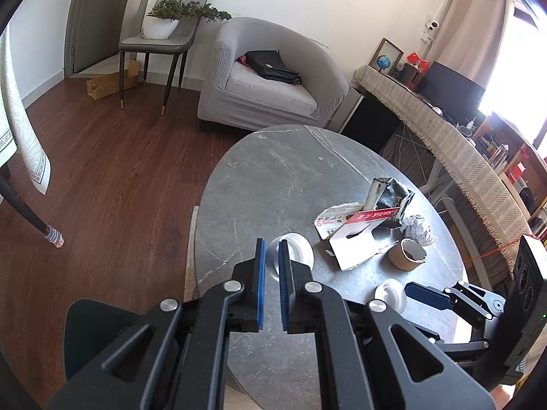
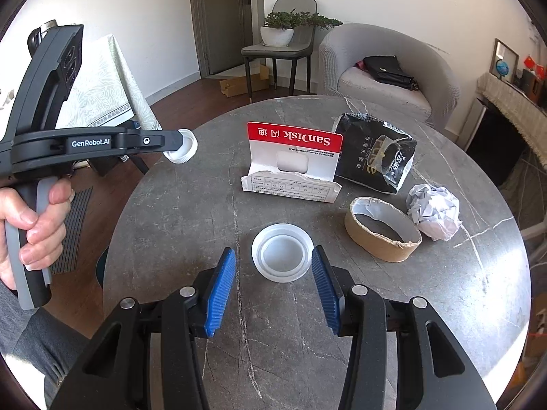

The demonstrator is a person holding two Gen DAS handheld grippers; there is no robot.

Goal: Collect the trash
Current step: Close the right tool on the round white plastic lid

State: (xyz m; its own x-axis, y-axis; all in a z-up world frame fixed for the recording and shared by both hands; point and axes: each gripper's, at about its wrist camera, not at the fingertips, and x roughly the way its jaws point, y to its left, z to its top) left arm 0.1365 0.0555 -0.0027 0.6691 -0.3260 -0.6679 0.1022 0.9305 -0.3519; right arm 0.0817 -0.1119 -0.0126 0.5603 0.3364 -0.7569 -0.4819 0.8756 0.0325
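Right wrist view: the right tongs (image 2: 273,283) are held spread above the near edge of the round grey marble-patterned tabletop (image 2: 177,225), tilted downward, with a translucent white plastic screw lid (image 2: 282,257) lying open side up just ahead of the blue ribbed pads (image 2: 221,290). The pads are seen to flank the lid without touching it, so nothing is gripped on this side; the spread appears to be set a little wider than the lid so that it can be straddled.

At the left edge of the tabletop, a second, smaller white ribbed plastic cap (image 2: 181,150) is pinched at the tip of the left tongs (image 2: 176,145), lifted clear of the surface. In the left wrist view the same cap (image 1: 292,253) is seen clamped by its thin wall between the nearly closed pads of the left tongs (image 1: 271,256), which is probably why so narrow a gap suffices.

Toward the far right part of the tabletop the remaining trash is gathered: a torn red-and-white cardboard memory-card package (image 2: 294,160) propped upright, a crumpled black foil wrapper (image 2: 376,153) touching its right side, a squat brown cardboard ring (image 2: 383,235) nearer the right edge, and a crumpled white paper ball (image 2: 434,212) just beside it.

One piece is judged to be collected already, the lid next, four others left.
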